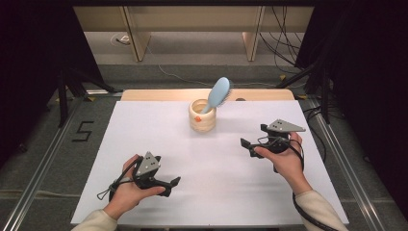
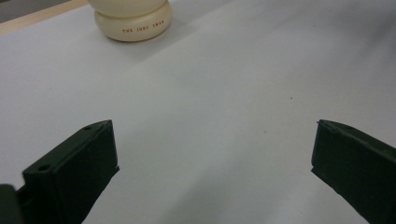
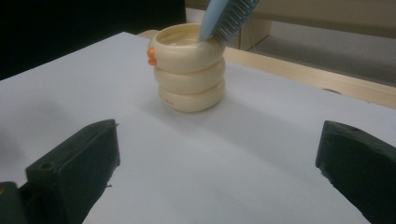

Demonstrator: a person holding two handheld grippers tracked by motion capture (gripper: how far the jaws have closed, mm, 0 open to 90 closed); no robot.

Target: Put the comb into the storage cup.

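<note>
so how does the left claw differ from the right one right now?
The left claw sits low near the table's front edge; the right claw is farther in, nearer the cream cup with the blue brush. The left claw's grey plate tilts steeply; the right claw's lies flatter. Both are open, holding nothing.

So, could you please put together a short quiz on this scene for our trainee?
1. True or false: the blue hairbrush lies flat on the white table sheet.
2. Which gripper is nearer the cream ringed cup: A) the left gripper, B) the right gripper?
3. Fill in: both grippers are ____ and hold nothing.

Key:
1. False. The brush stands in the cup, handle down, with its bristled head leaning out over the rim.
2. B.
3. Open. In each gripper view the jaws stand wide apart over bare sheet.
</note>
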